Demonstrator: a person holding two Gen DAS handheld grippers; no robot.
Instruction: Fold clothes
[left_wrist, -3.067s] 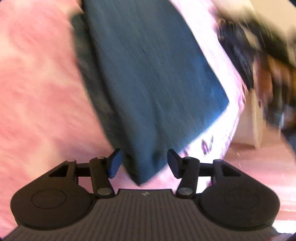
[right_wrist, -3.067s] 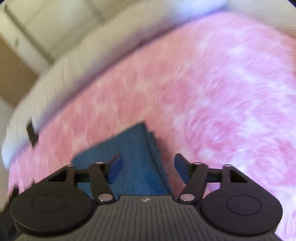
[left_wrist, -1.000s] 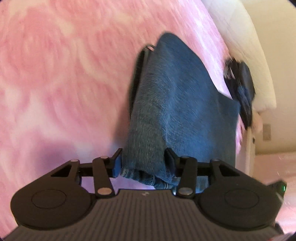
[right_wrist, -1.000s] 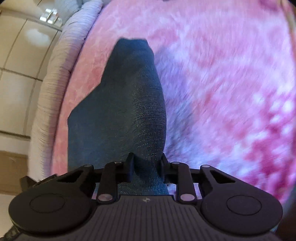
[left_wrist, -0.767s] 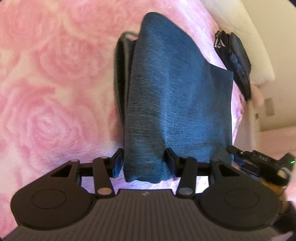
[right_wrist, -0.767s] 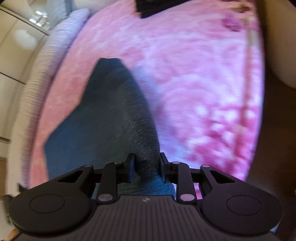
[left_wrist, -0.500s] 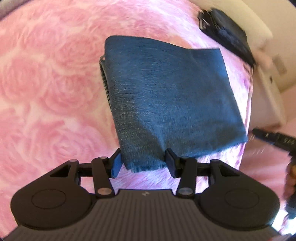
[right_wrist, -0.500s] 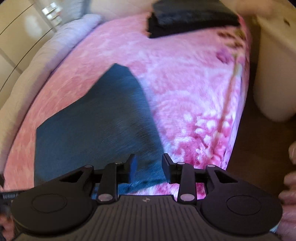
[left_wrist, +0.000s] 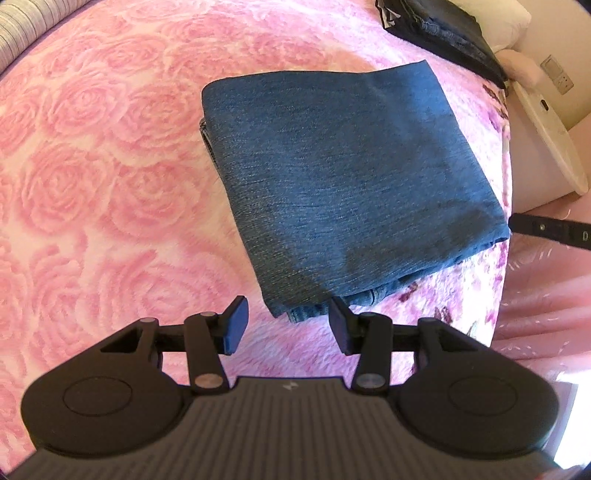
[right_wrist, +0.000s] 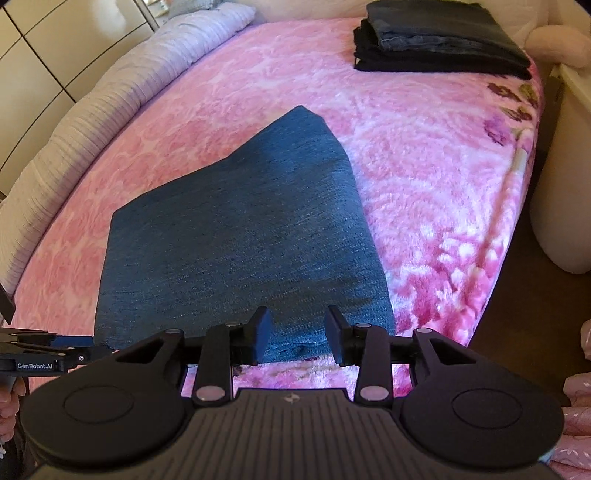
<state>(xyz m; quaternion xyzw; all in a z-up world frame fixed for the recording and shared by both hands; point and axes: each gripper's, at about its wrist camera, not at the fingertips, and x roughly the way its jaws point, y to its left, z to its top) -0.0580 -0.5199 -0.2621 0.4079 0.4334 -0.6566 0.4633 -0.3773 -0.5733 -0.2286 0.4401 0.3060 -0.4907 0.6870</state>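
A pair of blue jeans lies folded into a flat rectangle on the pink rose-patterned blanket, near the bed's front edge. My left gripper is open and empty, just off the jeans' near left corner. In the right wrist view the jeans fill the middle, and my right gripper is open and empty at their near edge. The left gripper shows at the jeans' left corner in that view, and the right gripper shows at the right edge of the left wrist view.
A stack of dark folded clothes sits at the far end of the bed; it also shows in the left wrist view. A lilac quilted roll runs along the bed's left side. A white rounded nightstand stands on the right.
Both grippers were shut on the jeans a second ago, carrying them. They laid the jeans flat on the blanket, opened and drew back from the near edge.
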